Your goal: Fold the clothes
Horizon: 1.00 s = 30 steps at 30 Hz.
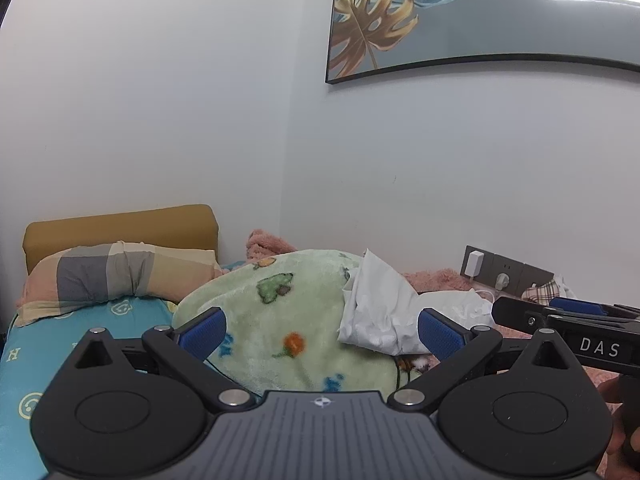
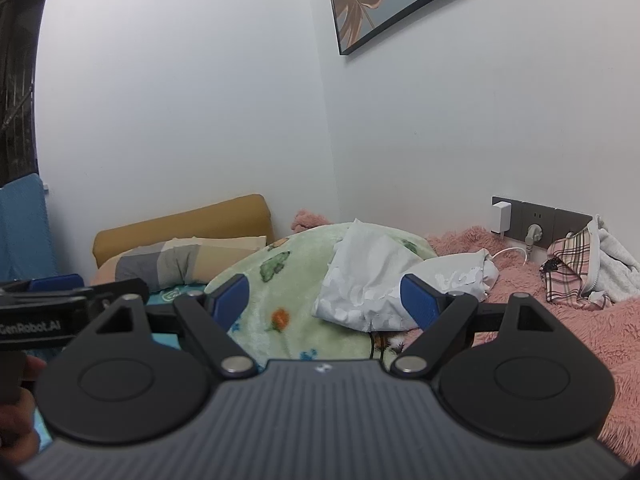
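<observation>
A crumpled white garment (image 1: 380, 304) lies on a pale green fleece blanket (image 1: 280, 312) on the bed; it also shows in the right wrist view (image 2: 368, 280). A plaid and white garment (image 2: 580, 268) lies bunched on the pink fluffy blanket near the wall sockets. My left gripper (image 1: 322, 332) is open and empty, held in front of the green blanket. My right gripper (image 2: 326, 300) is open and empty, facing the white garment. Each gripper shows at the edge of the other's view.
A checked pillow (image 1: 120, 276) rests against a mustard headboard (image 1: 120, 224). A blue patterned sheet (image 1: 24, 380) covers the bed's left. A pink fluffy blanket (image 2: 560, 340) lies at right. Wall sockets with a charger (image 2: 502, 214) and cable sit behind. A framed leaf picture (image 1: 440, 20) hangs above.
</observation>
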Tool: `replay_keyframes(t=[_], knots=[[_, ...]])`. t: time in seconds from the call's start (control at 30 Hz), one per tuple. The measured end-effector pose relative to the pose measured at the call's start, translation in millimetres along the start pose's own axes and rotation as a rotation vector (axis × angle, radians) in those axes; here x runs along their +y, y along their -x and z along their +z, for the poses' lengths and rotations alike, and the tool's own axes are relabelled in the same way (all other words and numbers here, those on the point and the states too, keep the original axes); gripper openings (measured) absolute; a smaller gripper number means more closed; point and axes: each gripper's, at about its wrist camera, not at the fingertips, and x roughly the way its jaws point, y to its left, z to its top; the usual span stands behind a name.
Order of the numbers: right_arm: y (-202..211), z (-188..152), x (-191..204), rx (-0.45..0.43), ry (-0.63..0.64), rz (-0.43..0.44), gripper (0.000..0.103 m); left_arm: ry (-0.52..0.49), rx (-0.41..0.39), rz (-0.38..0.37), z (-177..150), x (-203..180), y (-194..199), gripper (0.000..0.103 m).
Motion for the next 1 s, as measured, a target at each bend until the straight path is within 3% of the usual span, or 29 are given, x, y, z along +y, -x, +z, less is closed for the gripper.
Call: replay_keyframes(t=[1.0], knots=[[1.9, -3.4, 5.8, 0.002, 0.011, -0.019, 0.084, -0.031, -0.020, 0.015, -1.4, -0.1, 8.7, 0.103]])
